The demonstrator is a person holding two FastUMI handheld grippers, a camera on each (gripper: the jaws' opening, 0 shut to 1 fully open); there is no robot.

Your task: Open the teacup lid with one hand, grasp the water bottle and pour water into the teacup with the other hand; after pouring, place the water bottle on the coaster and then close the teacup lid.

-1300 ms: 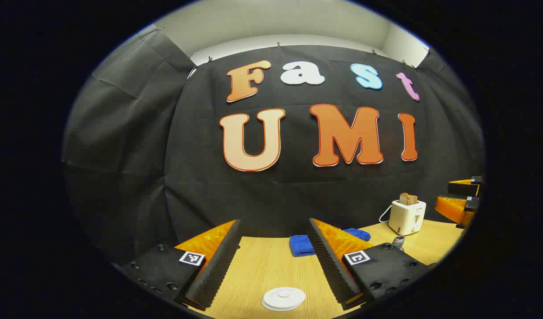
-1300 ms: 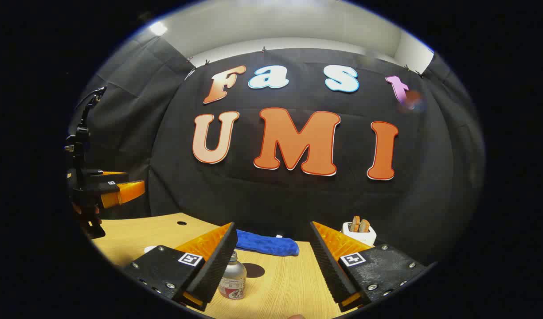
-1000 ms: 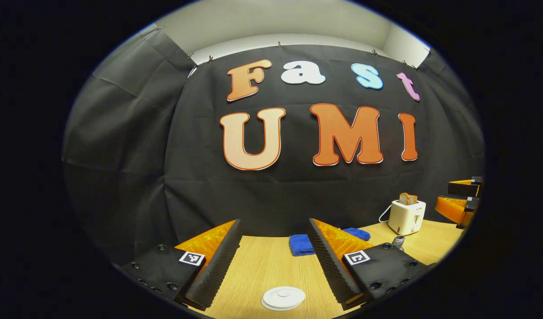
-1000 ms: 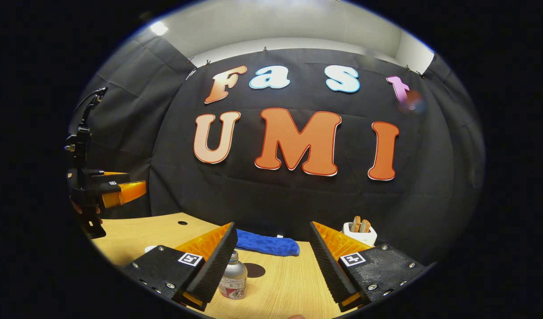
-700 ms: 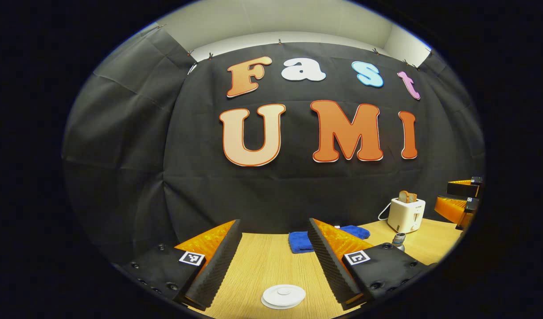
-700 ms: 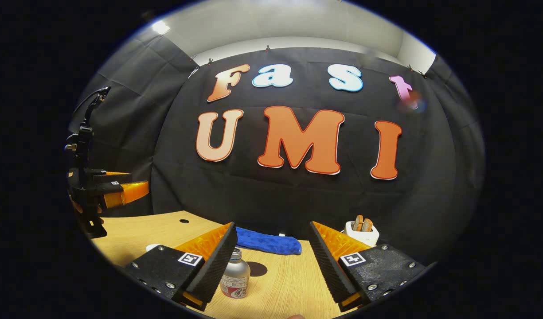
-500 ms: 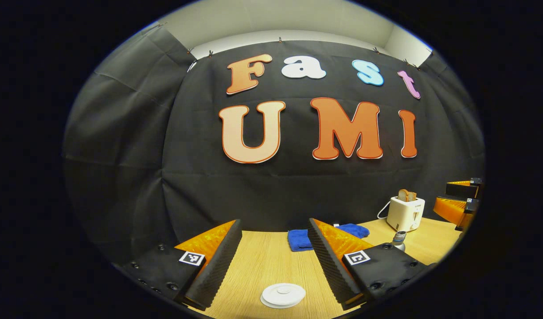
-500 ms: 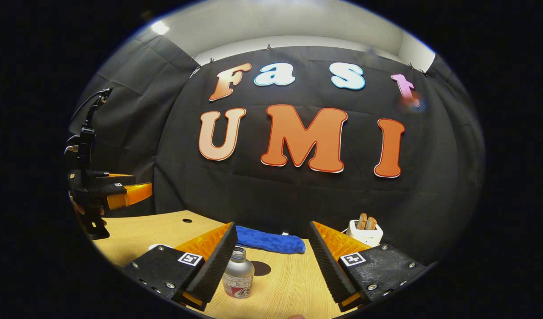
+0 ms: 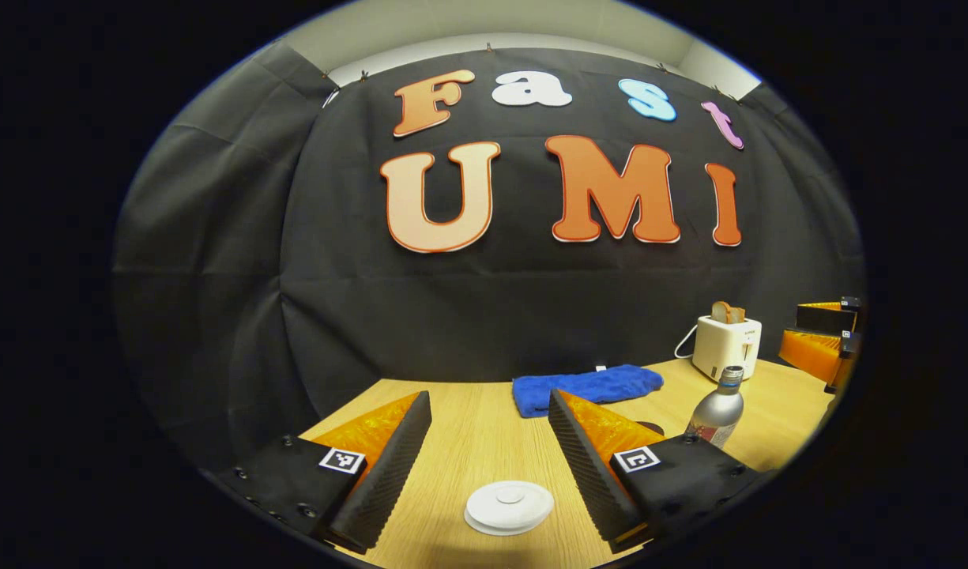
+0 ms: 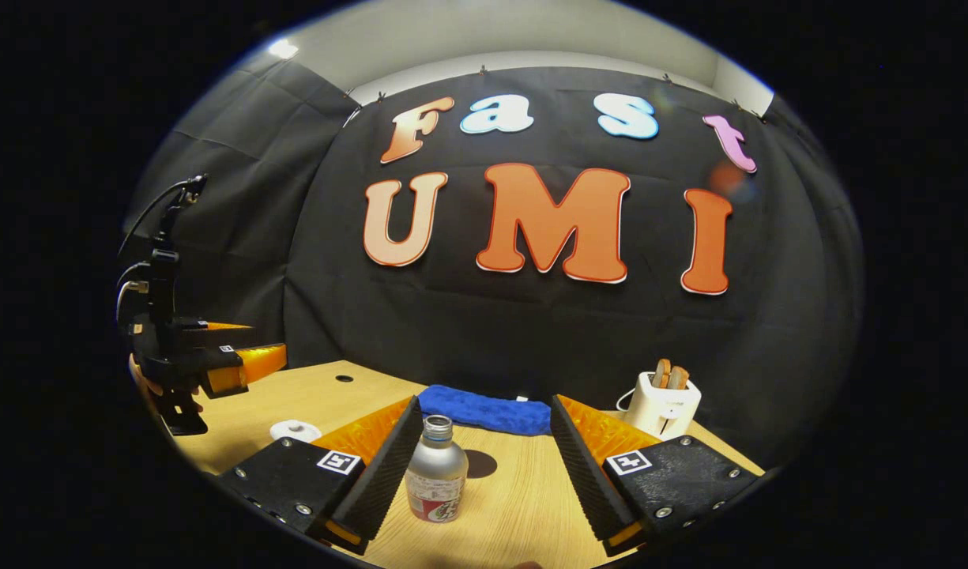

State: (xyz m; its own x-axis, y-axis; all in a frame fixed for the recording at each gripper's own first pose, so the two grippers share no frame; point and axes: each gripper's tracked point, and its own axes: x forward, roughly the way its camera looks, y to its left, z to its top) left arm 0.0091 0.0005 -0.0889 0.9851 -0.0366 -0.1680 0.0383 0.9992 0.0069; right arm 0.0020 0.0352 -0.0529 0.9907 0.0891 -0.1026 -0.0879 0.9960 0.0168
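- Jaws of the left gripper [image 9: 487, 466] stand released in the left gripper view, above the white lid [image 9: 508, 506] lying low on the table [image 9: 484, 427]; lid looks light, smooth and breakable, best pinched by its small centre knob.
- Jaws of the right gripper [image 10: 484, 470] are spread in the right gripper view, the bottle [image 10: 437, 480] upright between them near the left finger, untouched; metal, likely slippery, so grip mid-body. Dark coaster [image 10: 479, 464] lies just behind.
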